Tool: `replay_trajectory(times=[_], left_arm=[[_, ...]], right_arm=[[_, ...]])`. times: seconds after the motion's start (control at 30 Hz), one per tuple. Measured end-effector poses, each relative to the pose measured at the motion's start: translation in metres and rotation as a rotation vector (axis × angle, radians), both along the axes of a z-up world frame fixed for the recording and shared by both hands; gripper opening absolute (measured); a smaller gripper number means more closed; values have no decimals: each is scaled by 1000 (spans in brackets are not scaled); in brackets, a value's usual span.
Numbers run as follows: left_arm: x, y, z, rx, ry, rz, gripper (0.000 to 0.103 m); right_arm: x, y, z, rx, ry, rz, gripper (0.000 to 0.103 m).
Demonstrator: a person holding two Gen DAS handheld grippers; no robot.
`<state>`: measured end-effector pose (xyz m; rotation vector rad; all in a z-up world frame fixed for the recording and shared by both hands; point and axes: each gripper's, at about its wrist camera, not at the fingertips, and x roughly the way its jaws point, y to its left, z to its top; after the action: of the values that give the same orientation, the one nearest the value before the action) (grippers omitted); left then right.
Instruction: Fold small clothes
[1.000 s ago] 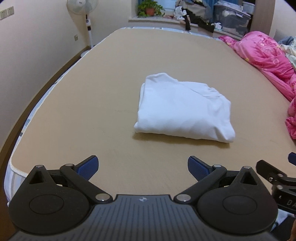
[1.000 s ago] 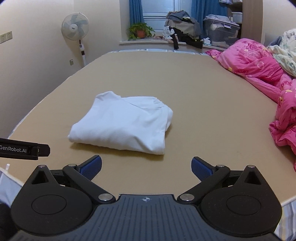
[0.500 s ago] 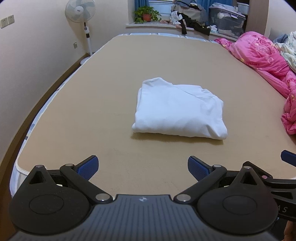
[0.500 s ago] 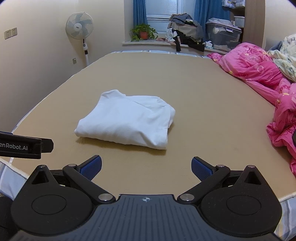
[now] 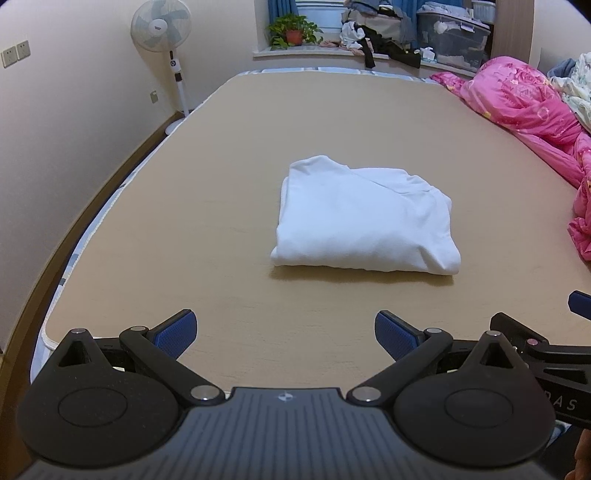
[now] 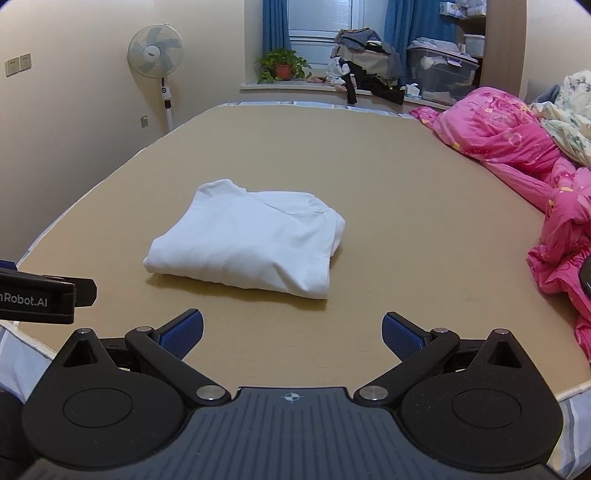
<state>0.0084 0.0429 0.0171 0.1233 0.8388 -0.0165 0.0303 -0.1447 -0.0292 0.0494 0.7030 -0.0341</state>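
Now, from the left wrist view, the left gripper (image 5: 283,334) stands wide, its two blue pads (image 5: 176,329) far from each other and holding nothing. It hangs over the near part of the bed (image 5: 229,177). The shirt (image 5: 364,218), white and folded into a thick square, lies flat on the tan sheet ahead of the pads and a little to the right, well apart from them. Part of the right gripper (image 5: 546,365) shows at the right edge, beside the left one. A pink quilt (image 5: 532,107) is heaped along the right side of the bed. On the window sill at the back stands a clear box (image 5: 452,35) with a lid; what is in it I cannot tell. Beside it lies a pile of dark clothes (image 5: 380,40), and a plant (image 5: 293,31) in a red pot.

From the right wrist view, the right gripper (image 6: 291,334) is also wide and empty. The shirt (image 6: 249,240) lies ahead and to the left of it, not touched. A black piece of the left gripper (image 6: 40,295) comes in at the left edge. A fan (image 6: 157,55) stands by the wall.
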Motion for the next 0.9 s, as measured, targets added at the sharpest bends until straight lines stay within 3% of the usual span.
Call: replay_trajectory(times=[0.9], left_arm=[[5,2,-5,31,3,2,103]], right_arm=[[5,1,1,4,7,22,102]])
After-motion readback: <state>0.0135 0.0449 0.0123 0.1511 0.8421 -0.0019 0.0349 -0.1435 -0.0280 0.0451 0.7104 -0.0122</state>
